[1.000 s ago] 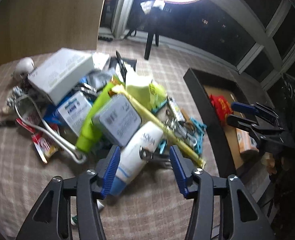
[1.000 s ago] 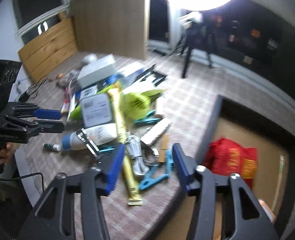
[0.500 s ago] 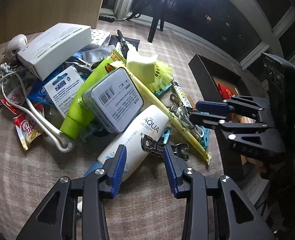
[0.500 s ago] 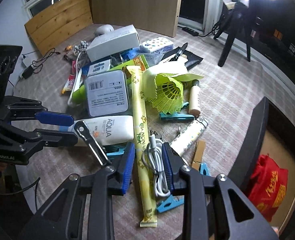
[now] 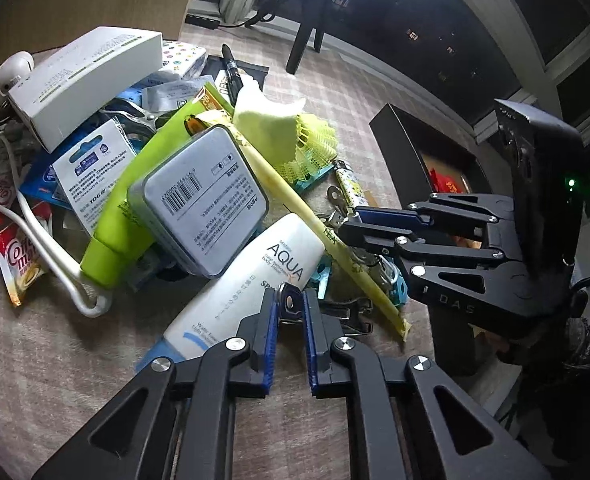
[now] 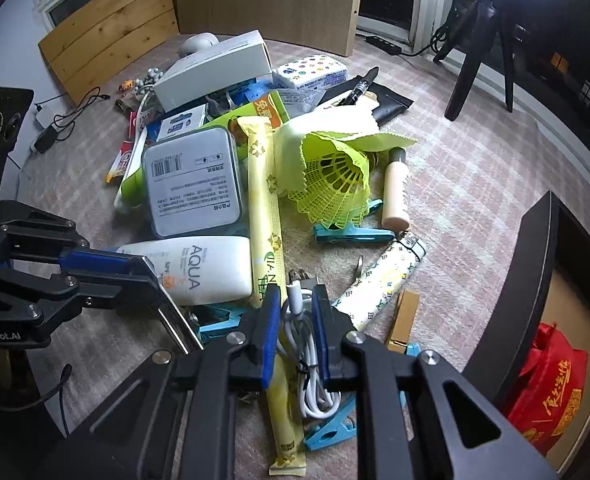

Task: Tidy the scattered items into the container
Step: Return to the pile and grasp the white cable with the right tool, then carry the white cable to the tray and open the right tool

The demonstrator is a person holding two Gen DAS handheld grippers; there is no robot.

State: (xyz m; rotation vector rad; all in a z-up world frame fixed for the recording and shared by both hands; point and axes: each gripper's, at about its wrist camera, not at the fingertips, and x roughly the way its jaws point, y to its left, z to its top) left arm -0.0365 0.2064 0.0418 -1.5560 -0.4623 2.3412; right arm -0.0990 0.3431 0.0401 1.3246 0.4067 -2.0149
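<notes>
A heap of items lies on the checked cloth. My left gripper is shut on the metal nail clipper, which lies beside the white AQUA tube; the clipper's lever also shows in the right wrist view. My right gripper is shut on the coiled white USB cable, beside a long yellow tea sachet. The black container stands at the right, with a red bag inside; it also shows in the left wrist view.
The heap holds a grey tin, a yellow shuttlecock, blue clips, a white box, a patterned lighter and a green tube. A tripod leg stands behind.
Both grippers have come down into the heap and closed: the left on the nail clipper, the right on the white cable. The right gripper has left the container side.
</notes>
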